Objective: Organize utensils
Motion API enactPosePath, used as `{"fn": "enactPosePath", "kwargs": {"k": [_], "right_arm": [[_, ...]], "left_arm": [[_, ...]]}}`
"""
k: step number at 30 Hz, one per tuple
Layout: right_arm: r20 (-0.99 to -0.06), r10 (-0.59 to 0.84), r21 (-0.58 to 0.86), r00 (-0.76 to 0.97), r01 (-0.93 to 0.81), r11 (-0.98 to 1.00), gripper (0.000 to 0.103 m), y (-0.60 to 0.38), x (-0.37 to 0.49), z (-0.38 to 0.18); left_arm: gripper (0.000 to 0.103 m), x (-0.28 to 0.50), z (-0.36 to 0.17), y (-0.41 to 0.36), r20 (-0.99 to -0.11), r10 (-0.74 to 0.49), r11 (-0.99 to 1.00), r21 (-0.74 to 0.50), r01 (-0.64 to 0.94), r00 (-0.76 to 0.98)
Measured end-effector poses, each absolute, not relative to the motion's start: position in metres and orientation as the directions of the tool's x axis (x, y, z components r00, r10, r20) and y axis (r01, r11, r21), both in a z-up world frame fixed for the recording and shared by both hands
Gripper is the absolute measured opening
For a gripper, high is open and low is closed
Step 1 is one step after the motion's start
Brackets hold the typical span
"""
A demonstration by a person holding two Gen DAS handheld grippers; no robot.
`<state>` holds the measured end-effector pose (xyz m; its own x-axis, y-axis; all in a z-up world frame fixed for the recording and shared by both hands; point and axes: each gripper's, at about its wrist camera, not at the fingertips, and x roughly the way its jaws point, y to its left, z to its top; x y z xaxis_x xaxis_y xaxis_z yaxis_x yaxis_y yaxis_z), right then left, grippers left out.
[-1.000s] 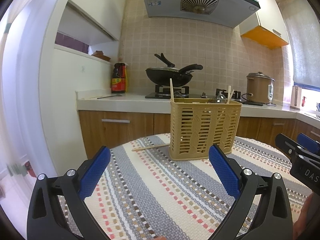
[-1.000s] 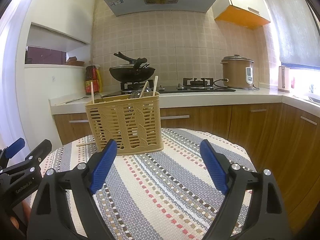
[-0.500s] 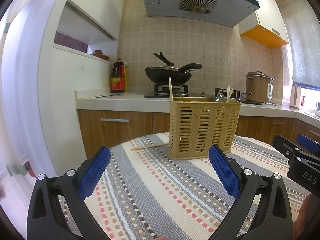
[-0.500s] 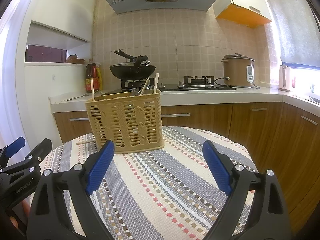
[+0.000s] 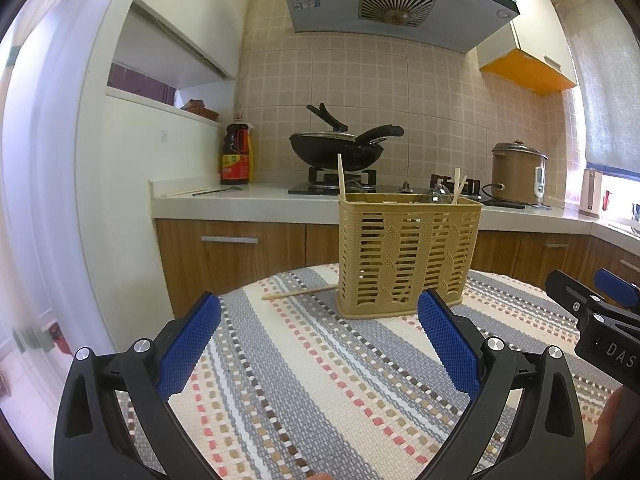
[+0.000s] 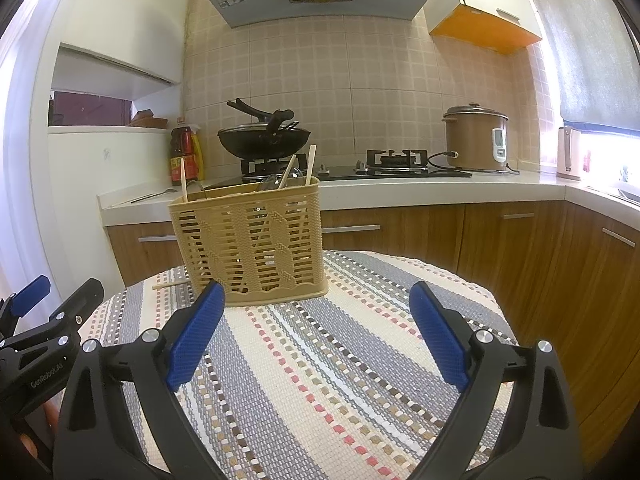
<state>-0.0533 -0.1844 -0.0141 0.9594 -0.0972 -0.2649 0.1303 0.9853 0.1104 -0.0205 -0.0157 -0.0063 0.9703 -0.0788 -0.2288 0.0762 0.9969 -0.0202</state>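
A tan slotted utensil basket [image 5: 408, 256] stands upright on the striped tablecloth, beyond both grippers. Chopsticks [image 5: 341, 176] and spoon bowls [image 5: 434, 194] stick up out of it. One loose chopstick [image 5: 298, 292] lies flat on the cloth, touching the basket's left foot; it also shows in the right wrist view [image 6: 170, 284]. My left gripper [image 5: 319, 298] is open and empty, short of the basket. My right gripper [image 6: 316, 286] has its jaws opening with nothing between them, and the basket [image 6: 252, 240] stands ahead and to its left.
The round table's cloth [image 6: 320, 360] drops off at its right edge near wooden cabinets [image 6: 540, 260]. Behind the table runs a counter with a black wok [image 5: 336, 148] on the stove, a sauce bottle [image 5: 236, 156] and a rice cooker [image 6: 476, 140].
The right gripper's blue pads have spread a little wider apart. The left gripper, the basket and the loose chopstick have not moved.
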Motion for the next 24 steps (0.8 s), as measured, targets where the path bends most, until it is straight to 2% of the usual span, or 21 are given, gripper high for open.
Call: {"fn": "enactPosePath", "kwargs": {"k": [24], "right_arm": [[-0.283, -0.098, 0.121, 0.954, 0.137, 0.983, 0.092, -0.1862, -0.0499, -0.0158]], "left_arm": [[0.095, -0.0186, -0.0076, -0.0195, -0.24, -0.067, 0.998, -0.005, 0.068, 0.968]]}}
